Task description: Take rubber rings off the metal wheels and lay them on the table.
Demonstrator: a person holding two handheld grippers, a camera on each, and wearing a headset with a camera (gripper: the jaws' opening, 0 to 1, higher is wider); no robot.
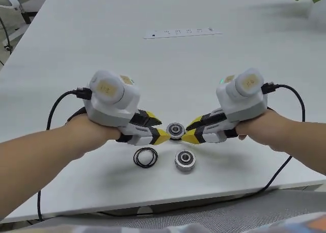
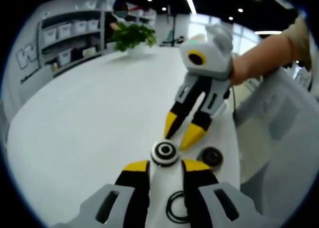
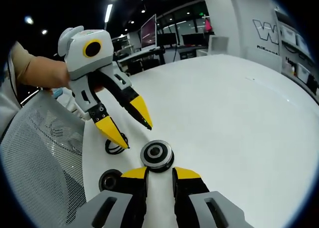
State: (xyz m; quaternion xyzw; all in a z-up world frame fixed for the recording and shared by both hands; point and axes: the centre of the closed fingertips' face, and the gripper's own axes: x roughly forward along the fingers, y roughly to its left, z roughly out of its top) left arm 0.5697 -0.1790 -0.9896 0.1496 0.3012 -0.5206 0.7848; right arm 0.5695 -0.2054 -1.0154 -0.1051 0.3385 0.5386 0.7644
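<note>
A small metal wheel point(image 1: 174, 130) lies on the white table point(image 1: 168, 65) between the two grippers' yellow tips. My left gripper point(image 1: 162, 136) comes at it from the left and stands open. My right gripper point(image 1: 187, 135) comes from the right, open too. In the left gripper view the wheel point(image 2: 165, 153) sits just ahead of my own spread jaws, and the right gripper's fingertips point(image 2: 192, 135) hover close behind it. A second wheel point(image 1: 185, 159) lies nearer me. Loose black rubber rings point(image 1: 145, 157) lie on the table to its left.
A white power strip point(image 1: 182, 32) is set into the table farther back. Black cables point(image 1: 56, 108) trail from both grippers over the near edge. A potted plant point(image 2: 132, 36) stands at the far right corner. A mesh chair point(image 3: 45, 153) sits by the near edge.
</note>
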